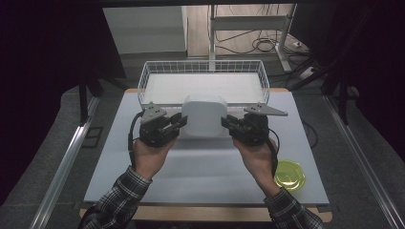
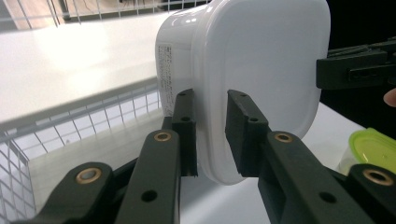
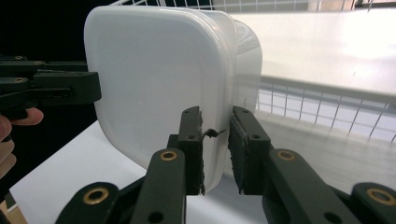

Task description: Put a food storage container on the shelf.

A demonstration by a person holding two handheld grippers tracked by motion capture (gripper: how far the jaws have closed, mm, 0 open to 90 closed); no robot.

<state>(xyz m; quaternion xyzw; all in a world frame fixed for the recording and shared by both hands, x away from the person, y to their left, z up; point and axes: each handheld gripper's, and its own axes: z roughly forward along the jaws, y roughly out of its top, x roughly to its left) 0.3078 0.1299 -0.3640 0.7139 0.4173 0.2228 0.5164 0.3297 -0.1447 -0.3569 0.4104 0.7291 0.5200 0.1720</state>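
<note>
white plastic container (image 1: 204,116) is held above the counter (image 1: 200,167), just in front of the wire basket (image 1: 143,78). left claw (image 1: 177,121) and right claw (image 1: 228,123) each pinch its rim from opposite sides. green lid (image 1: 289,174) lies near the counter's right edge.

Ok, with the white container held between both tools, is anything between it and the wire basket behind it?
Only the basket's own near wall. The white container, gripped by the left tool and right tool, sits right in front of that wall. The wire basket's floor looks bare.
</note>
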